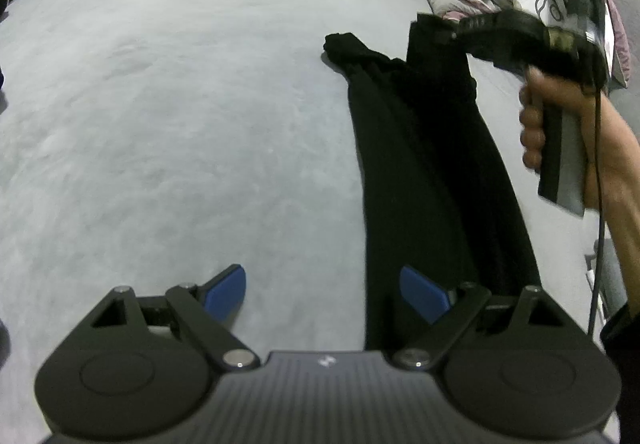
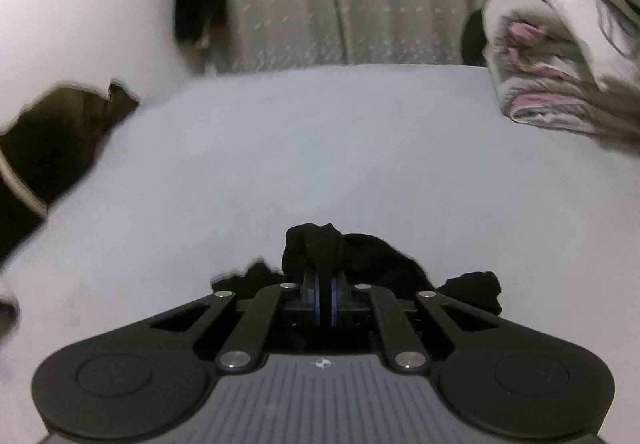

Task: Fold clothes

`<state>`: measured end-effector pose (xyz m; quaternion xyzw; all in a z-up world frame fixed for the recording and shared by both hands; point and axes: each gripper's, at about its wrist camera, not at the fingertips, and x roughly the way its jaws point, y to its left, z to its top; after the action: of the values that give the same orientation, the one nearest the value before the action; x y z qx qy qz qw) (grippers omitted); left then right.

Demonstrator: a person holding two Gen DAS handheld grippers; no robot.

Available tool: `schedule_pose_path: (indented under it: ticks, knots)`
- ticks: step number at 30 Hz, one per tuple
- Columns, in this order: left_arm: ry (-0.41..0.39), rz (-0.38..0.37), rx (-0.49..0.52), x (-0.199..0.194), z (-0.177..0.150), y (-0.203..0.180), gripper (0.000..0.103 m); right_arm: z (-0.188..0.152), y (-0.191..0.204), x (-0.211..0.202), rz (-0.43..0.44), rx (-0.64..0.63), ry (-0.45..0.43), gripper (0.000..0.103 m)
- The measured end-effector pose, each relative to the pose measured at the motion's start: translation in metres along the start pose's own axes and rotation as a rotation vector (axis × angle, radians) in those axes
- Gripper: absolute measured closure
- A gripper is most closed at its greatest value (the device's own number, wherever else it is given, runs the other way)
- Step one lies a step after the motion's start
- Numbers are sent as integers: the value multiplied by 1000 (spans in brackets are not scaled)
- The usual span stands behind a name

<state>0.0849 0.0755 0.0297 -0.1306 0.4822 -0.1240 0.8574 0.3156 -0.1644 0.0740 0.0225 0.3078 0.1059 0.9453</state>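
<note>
Right wrist, right gripper [image 2: 322, 286] clamping black garment [image 2: 316, 244]

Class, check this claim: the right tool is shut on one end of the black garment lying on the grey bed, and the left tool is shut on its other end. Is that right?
Not quite. The left tool is open and grips nothing, as the left wrist view shows. The rest stands: the right tool is shut on the black garment on the grey bed.

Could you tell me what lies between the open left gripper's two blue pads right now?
In the left wrist view, bare grey bedsheet and the near edge of the black garment lie between the left gripper's pads.
</note>
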Motion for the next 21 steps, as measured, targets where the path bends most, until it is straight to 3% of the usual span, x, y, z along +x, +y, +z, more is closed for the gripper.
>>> schedule_pose_path:
  ticks: [5,7,9,15,21]
  knots:
    - [1,6,20,1,0,-3,15,-8,-12,-17,-25,-16,12,95]
    - [3,1,21,0,0,-2,15,-12,-17,-23,-35,-22,16,75]
    - [4,0,21,0,0,-1,15,-15,-22,-30,-45,-29,21,63]
    - [1,-11,30,-2,-1,-5,15,-25,-37,-50,-75,-48,35,48]
    - [5,8,65,4,-6,-15,15,-41,-49,-41,-60,-54,80,52]
